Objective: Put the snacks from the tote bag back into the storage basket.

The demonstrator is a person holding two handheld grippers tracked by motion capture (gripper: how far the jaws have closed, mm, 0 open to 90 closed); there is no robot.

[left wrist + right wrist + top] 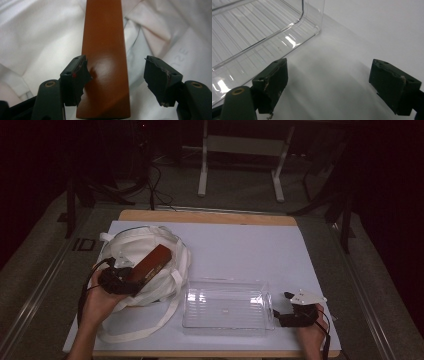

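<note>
**Brown block lies on the cloth bag, left tongs slack around it**

The left tongs (131, 279) sit over a white cloth bag (125, 247) at the left of the tabletop (240, 245). A long brown block (151, 264) lies slanted on top of the bag, one end toward the tongs and the other pointing away toward the far side. In the left gripper view the block (105, 50) runs straight up between the jaws. One jaw stands right against its edge, while the other stands clear of it with white cloth showing in the gap, so the tongs (116, 72) are released and do not squeeze the block. The bag (37, 37) lies in soft folds all around, and its straps trail over the tabletop toward the near edge.

The right tongs (280, 307) rest low at the right near corner of the tabletop, just beside the right end of a clear plastic tray (225, 309). The tray sits near the front edge, between the bag and the right hand (311, 325). In the right gripper view the jaws stand wide apart with bare tabletop (362, 30) between them, so these tongs (328, 80) are released as well, and the ribbed corner of the tray (257, 32) lies just beyond one jaw.
</note>
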